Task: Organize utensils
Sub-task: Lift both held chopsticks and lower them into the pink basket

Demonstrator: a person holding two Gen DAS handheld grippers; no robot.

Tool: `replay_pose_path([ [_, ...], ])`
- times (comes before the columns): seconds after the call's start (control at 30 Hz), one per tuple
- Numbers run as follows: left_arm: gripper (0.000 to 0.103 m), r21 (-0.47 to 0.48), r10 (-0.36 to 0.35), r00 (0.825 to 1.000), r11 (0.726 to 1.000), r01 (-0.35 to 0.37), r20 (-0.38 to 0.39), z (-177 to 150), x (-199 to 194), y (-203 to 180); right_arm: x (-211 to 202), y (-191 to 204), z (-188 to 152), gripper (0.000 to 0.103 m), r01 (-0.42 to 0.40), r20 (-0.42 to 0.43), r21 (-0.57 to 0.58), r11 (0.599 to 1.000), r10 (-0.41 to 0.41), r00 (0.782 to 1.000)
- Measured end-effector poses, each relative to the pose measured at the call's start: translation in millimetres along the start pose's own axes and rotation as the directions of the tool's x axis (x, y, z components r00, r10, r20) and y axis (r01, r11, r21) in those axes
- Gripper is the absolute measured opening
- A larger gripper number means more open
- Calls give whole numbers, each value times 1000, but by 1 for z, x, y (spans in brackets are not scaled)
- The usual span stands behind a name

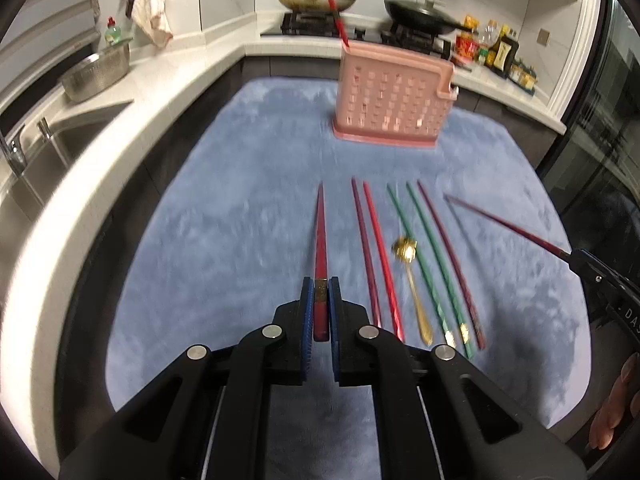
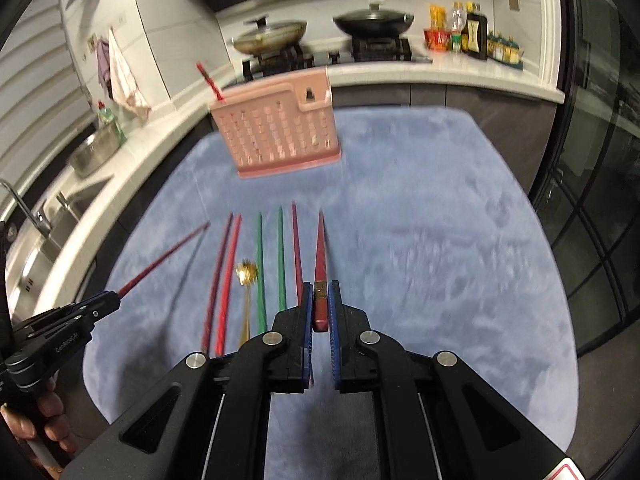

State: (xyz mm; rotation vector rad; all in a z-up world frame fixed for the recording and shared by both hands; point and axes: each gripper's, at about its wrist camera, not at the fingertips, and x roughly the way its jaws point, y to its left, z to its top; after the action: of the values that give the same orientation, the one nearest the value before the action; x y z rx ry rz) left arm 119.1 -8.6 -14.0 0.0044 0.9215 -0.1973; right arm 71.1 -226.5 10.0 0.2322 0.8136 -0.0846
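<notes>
The left gripper (image 1: pixel 320 300) and right gripper (image 2: pixel 320 300) each clamp one red chopstick (image 1: pixel 320 236) (image 2: pixel 320 248) clear of the blue mat (image 1: pixel 240 200), while five chopsticks and a gold spoon (image 1: pixel 412 280) lie unsorted and the pink utensil holder (image 1: pixel 390 100) beyond contains only one.

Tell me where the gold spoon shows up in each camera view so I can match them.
Left wrist view: gold spoon lies right of centre on the blue mat, between the red and green chopsticks.
Right wrist view: gold spoon lies left of centre, again between red and green chopsticks.
Shared landmark: the pink basket standing beyond it.
</notes>
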Motion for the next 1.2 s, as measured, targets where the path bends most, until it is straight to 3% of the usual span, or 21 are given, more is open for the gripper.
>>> replay_pose_path([
  [0.43,7,13,4,992,1000,-6,129,73,-34,0,-26,-4,69,7,-33,145,21,999,30,989],
  [0.8,7,38,-70,973,997,63,219,157,-50,-12,-25,-6,143,7,-77,249,28,997,68,966],
  [0.9,7,42,-107,961,994,100,256,185,-59,-17,-25,-3,169,7,-107,286,29,994,95,954],
  [1.03,7,50,-150,931,989,141,332,227,-74,-27,-23,2,207,7,-144,344,28,989,126,930],
  [1.2,7,57,-139,895,990,127,424,274,-83,-37,-13,15,256,7,-159,409,16,987,139,902],
])
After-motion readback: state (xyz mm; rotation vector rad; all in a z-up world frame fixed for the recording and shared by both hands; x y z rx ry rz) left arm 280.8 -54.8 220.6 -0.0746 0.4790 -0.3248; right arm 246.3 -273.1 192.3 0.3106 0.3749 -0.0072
